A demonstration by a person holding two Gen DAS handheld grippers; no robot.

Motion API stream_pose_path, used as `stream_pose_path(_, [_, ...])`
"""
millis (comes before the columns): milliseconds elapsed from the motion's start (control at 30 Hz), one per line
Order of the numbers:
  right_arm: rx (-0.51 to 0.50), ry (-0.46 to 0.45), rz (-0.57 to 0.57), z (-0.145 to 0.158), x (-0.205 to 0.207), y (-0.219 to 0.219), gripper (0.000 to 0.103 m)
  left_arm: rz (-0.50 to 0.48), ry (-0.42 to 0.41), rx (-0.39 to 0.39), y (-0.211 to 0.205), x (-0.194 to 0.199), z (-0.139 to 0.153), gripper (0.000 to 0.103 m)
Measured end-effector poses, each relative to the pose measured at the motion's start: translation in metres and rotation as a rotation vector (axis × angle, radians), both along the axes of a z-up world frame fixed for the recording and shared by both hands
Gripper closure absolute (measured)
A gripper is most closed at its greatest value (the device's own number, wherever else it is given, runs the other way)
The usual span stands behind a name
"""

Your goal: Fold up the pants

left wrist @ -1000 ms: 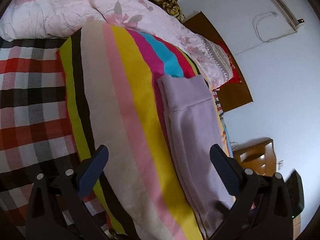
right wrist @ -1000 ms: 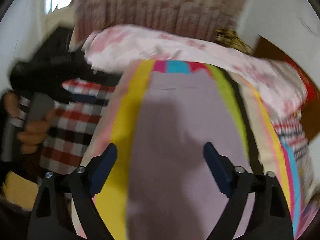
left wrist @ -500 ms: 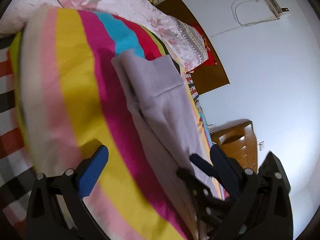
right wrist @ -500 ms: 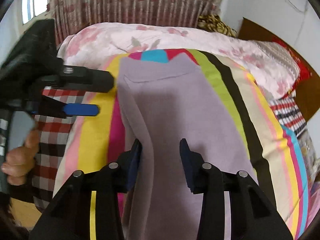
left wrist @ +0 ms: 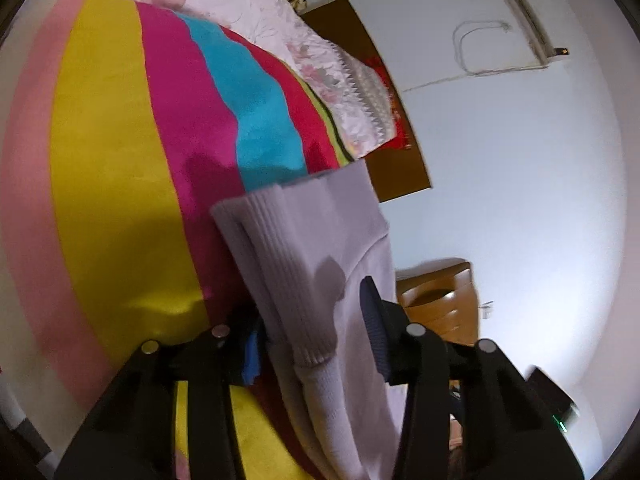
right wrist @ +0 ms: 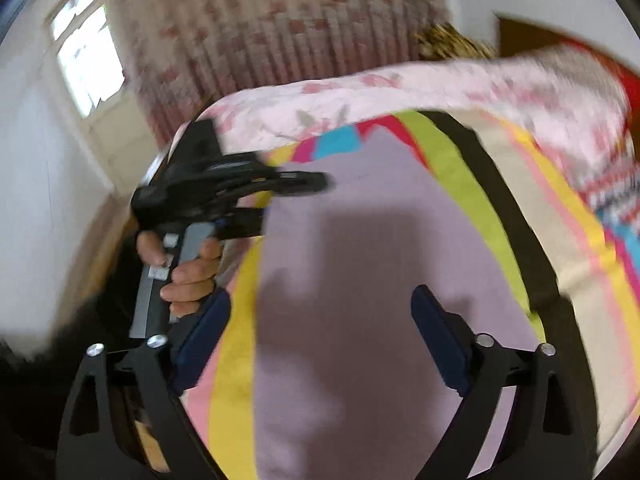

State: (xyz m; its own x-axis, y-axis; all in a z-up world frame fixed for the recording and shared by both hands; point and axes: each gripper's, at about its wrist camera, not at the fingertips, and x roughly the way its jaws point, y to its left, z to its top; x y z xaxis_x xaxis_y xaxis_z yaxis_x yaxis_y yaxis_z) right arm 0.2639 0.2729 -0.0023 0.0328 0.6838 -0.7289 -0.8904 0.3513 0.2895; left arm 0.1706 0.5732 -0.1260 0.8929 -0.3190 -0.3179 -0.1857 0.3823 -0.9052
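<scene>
The lilac pants [right wrist: 360,280] lie lengthwise on a striped blanket [left wrist: 120,160] on the bed. In the left wrist view my left gripper [left wrist: 316,340] is shut on the pants' [left wrist: 320,248] ribbed waistband edge and holds it a little above the blanket. In the right wrist view the left gripper [right wrist: 296,184] shows at the pants' far left corner, held by a hand [right wrist: 188,276]. My right gripper [right wrist: 320,336] is open and empty, its jaws wide apart above the near part of the pants.
A pink floral quilt [right wrist: 360,96] lies at the bed's far end. A wooden headboard [left wrist: 380,100] and a wooden nightstand [left wrist: 440,300] stand by the white wall. A curtain [right wrist: 280,20] and a window [right wrist: 88,52] are behind the bed.
My left gripper has moved in and closed on the waistband edge. My right gripper, nearly closed on the pants half a second ago, has opened wide and let go.
</scene>
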Motion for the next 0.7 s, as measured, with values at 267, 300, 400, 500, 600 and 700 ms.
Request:
stream_pose_path(267, [-0.169,-0.116,-0.108,-0.013,-0.011,-0.062,0.033,0.012,0.011,0.318,-0.017,0.004,0.042,0.086])
stream_pose_path(300, [-0.177,-0.128,-0.101,-0.016,-0.018,-0.063,0.033,0.016,-0.026,0.363,-0.025,0.001,0.058,0.086])
stream_pose_path(400, [-0.177,-0.125,-0.070,-0.029,-0.031,-0.056,0.029,0.007,-0.101,0.480,-0.053,-0.004,0.104,0.086])
stream_pose_path(500, [-0.221,-0.202,-0.029,-0.048,-0.050,-0.044,0.015,-0.040,-0.160,0.604,-0.093,-0.006,0.151,0.086])
stream_pose_path(600, [-0.209,-0.199,-0.058,-0.041,-0.053,-0.049,0.016,-0.095,-0.213,0.748,-0.137,-0.010,0.192,0.086])
stream_pose_path(700, [-0.215,-0.154,-0.161,-0.041,-0.032,-0.063,0.015,-0.159,-0.292,0.863,-0.184,-0.018,0.226,0.086])
